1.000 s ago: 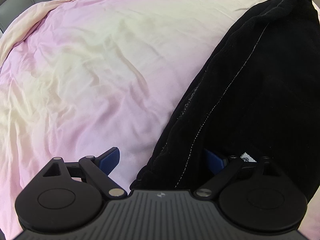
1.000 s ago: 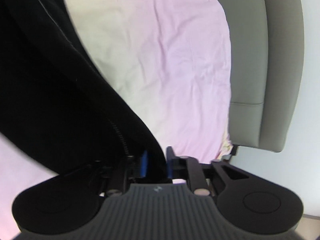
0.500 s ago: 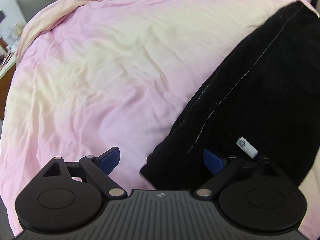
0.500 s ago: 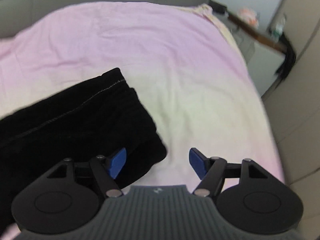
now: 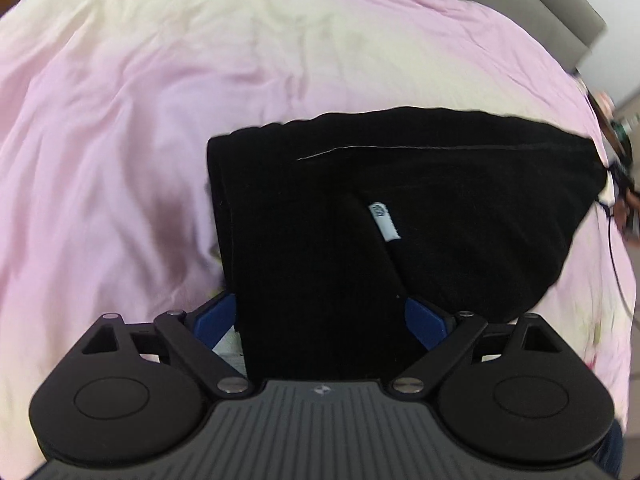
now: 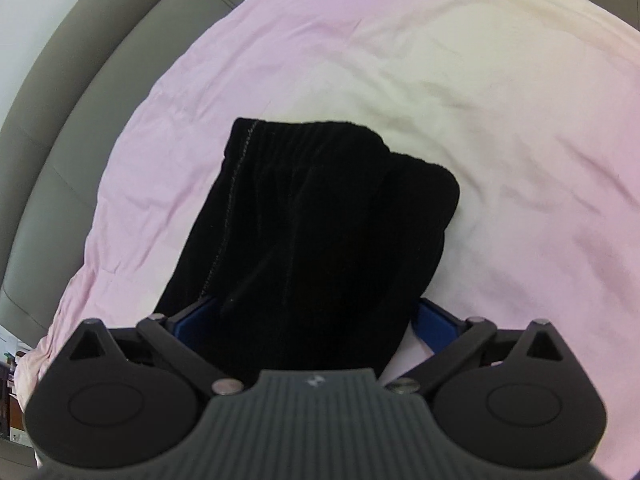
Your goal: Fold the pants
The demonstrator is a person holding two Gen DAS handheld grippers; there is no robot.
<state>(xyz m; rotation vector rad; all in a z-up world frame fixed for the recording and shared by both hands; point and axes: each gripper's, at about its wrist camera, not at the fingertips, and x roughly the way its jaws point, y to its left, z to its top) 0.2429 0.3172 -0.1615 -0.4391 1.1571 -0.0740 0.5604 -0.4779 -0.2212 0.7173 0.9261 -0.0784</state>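
The black pants (image 5: 400,216) lie folded in a compact stack on the pink bedsheet (image 5: 140,120), with a small white label (image 5: 384,222) on top. They also show in the right wrist view (image 6: 312,220), with a stitched seam along the left edge. My left gripper (image 5: 320,316) is open, its blue pads (image 5: 214,314) spread on either side of the near end of the stack. My right gripper (image 6: 316,320) is open too, its blue pads (image 6: 434,326) spread either side of the pants' near end. Neither gripper clamps the cloth.
The wrinkled pink and cream sheet (image 6: 480,100) covers the bed all around the pants. A grey padded headboard (image 6: 60,120) runs along the left of the right wrist view. Dark cables (image 5: 618,184) and clutter sit past the bed's right edge.
One second ago my right gripper was shut on the pants; it has let go and opened. Both grippers have swung round, and the pants now lie folded flat between their open fingers.
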